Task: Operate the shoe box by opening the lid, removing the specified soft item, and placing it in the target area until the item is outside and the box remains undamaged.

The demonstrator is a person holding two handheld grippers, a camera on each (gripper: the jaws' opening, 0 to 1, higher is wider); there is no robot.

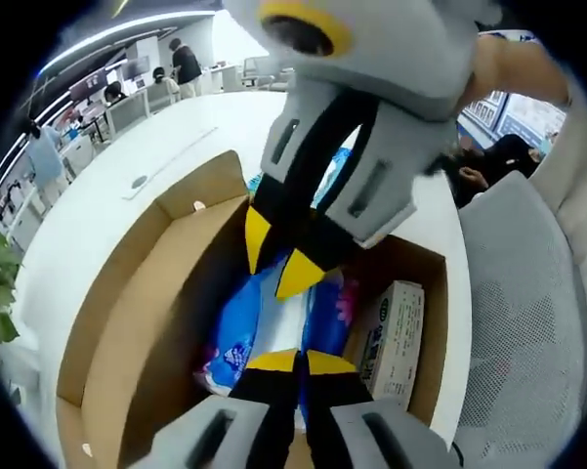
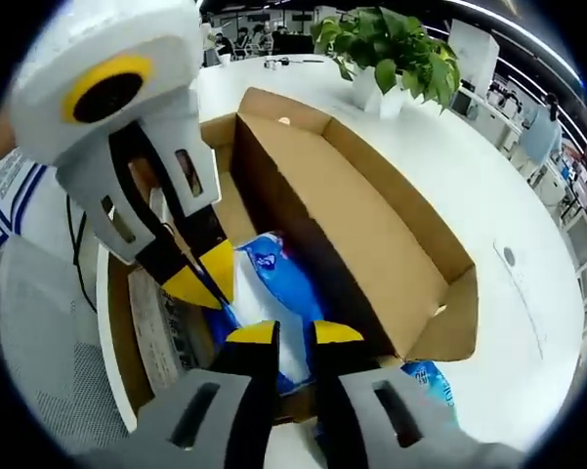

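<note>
While the box (image 2: 371,234) sits open on the white bench (image 2: 527,195), your left tongs (image 1: 300,362) and right tongs (image 2: 295,333), both narrowed to a slit and empty, hover over the blue soft pack (image 2: 278,283) inside it.

We can read no text: the small pale carton (image 1: 393,337) at the lower right of the left gripper view carries print too blurred, and the blue plastic pack (image 2: 278,293) shows only an unreadable logo.
</note>
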